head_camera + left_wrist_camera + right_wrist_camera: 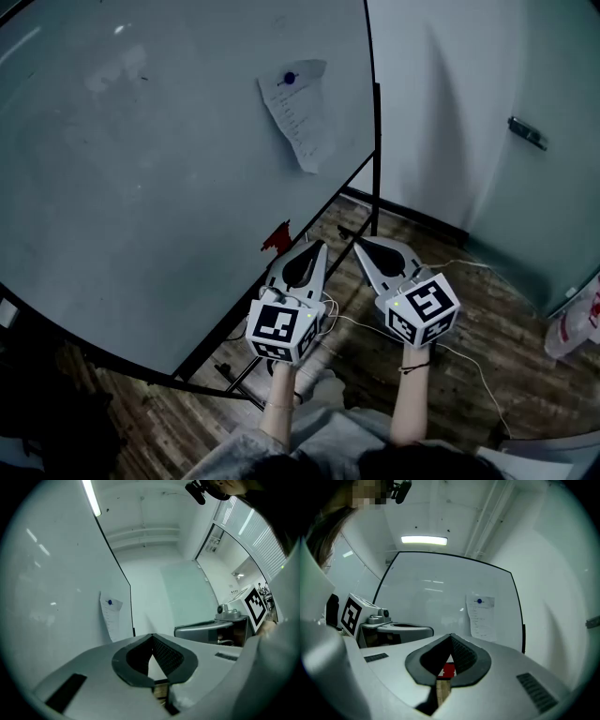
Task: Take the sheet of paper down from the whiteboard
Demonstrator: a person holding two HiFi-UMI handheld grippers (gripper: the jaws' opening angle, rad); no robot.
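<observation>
The sheet of paper [298, 112] at 12 o'clock is white, with a blue magnet [289, 80]. The cubes [279, 330] at 6 o'clock show black-and-white squares. The floor [506, 366] is brown.

Glossy whiteboard [141, 141]; thin paper sheet [298, 112]; wood-plank floor [487, 319].

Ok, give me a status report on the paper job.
Left gripper and right gripper both shut, empty, level, short of the whiteboard. Sheet of paper hangs on it, untouched. Blue magnet pins its top.
</observation>
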